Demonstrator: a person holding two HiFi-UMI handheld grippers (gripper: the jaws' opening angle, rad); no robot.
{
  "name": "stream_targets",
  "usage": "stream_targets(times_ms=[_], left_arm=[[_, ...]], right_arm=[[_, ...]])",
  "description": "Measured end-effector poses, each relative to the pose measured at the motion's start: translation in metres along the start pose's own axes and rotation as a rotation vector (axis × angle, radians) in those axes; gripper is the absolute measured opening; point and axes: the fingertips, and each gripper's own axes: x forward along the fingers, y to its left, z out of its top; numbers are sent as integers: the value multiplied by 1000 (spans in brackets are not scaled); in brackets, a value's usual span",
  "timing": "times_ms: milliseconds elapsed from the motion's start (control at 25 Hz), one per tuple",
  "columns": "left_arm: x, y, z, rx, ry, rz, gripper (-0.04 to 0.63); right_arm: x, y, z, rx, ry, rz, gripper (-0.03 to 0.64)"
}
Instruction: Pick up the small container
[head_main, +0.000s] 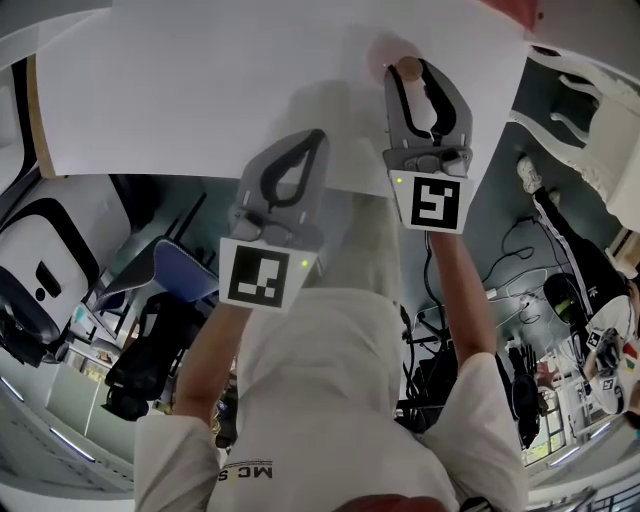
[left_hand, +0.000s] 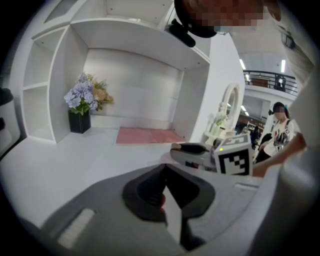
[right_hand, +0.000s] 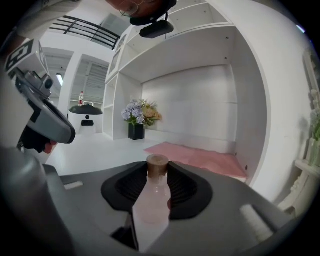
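The right tongs (head_main: 416, 75) grip the small bottle (right_hand: 154, 200) below its cork at the worktop's (head_main: 200, 90) 1 o'clock, likely for lifting. The left tongs (head_main: 312, 142), pinched together and empty, hang clear at 7 o'clock.

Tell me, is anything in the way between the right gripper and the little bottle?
No, nothing visible is in the way. The small container already stands between the right gripper's fingers, which touch its corked neck on both sides. The left gripper hangs beside it, shut and empty.
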Motion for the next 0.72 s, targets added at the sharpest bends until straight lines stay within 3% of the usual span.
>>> stream_targets(times_ms=[720], left_arm=[[-14, -12, 15, 7, -25, 9, -2]], right_arm=[[-28, 14, 27, 20, -3, 73, 121]])
